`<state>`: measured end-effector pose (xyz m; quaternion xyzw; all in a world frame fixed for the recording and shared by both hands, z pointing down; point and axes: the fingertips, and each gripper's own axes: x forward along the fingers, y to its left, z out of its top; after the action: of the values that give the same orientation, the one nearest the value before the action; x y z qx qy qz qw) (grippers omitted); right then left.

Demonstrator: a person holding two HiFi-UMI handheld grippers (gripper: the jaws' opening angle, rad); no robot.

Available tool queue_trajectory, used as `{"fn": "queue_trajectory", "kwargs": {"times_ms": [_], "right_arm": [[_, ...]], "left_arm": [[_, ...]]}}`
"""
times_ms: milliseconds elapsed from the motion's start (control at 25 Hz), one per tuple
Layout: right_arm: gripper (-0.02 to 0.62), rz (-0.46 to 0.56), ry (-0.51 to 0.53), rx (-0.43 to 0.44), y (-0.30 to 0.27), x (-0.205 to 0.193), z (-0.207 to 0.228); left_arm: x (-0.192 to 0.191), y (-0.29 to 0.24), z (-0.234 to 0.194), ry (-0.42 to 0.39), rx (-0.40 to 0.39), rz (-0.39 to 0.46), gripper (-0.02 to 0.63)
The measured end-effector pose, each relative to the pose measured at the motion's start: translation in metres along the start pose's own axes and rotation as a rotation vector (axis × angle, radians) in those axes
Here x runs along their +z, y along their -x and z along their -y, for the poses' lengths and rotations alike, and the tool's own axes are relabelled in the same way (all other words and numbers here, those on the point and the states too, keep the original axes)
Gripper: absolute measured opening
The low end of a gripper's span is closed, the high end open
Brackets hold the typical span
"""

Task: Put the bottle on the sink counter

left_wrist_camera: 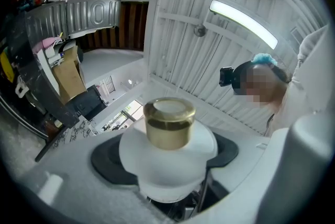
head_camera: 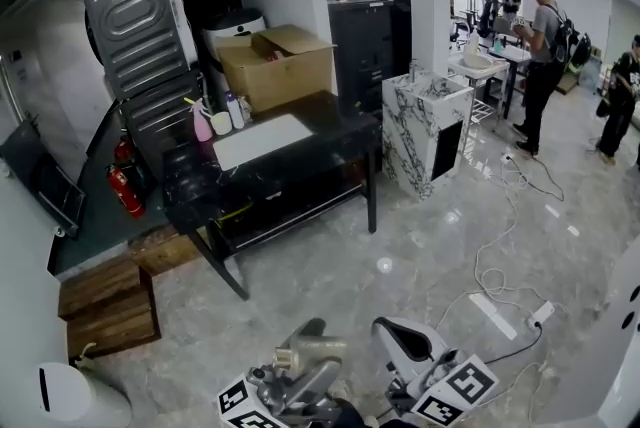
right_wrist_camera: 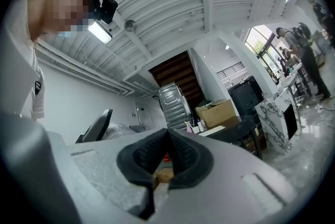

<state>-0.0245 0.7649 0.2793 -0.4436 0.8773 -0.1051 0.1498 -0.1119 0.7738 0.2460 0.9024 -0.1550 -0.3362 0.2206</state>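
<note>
"Holding anything yet?"

"Left gripper [left_wrist_camera: 166, 156] is clamped on the gold-capped bottle [left_wrist_camera: 168, 122]. Right gripper [right_wrist_camera: 167, 157] is pinched together, empty. The sink counter [head_camera: 330, 138] lies well apart, at twelve o'clock."

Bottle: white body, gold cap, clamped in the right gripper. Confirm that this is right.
Not right: the gripper is wrong. The white bottle with the gold cap is clamped in the left gripper, as the left gripper view shows. The right gripper view shows the right gripper shut with nothing between its jaws.
</note>
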Motion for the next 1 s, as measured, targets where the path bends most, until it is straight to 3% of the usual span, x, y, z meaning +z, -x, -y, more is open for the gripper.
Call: {"fn": "queue_trajectory", "kwargs": {"times_ms": [240, 680, 1000], "right_arm": [[0.003, -0.002, 0.007, -0.023, -0.060, -0.002, 0.040], [0.003, 0.017, 0.042, -0.039, -0.203, 0.021, 0.102], [0.003, 0.027, 0.067, -0.056, -0.281, 0.014, 0.125]], "left_arm": [[0.016, -0.014, -0.065, 0.014, 0.021, -0.022, 0.348], [0.102, -0.064, -0.190, 0.018, -0.011, 0.020, 0.348], [0.146, -0.073, -0.261, 0.015, -0.034, 0.025, 0.348]]}}
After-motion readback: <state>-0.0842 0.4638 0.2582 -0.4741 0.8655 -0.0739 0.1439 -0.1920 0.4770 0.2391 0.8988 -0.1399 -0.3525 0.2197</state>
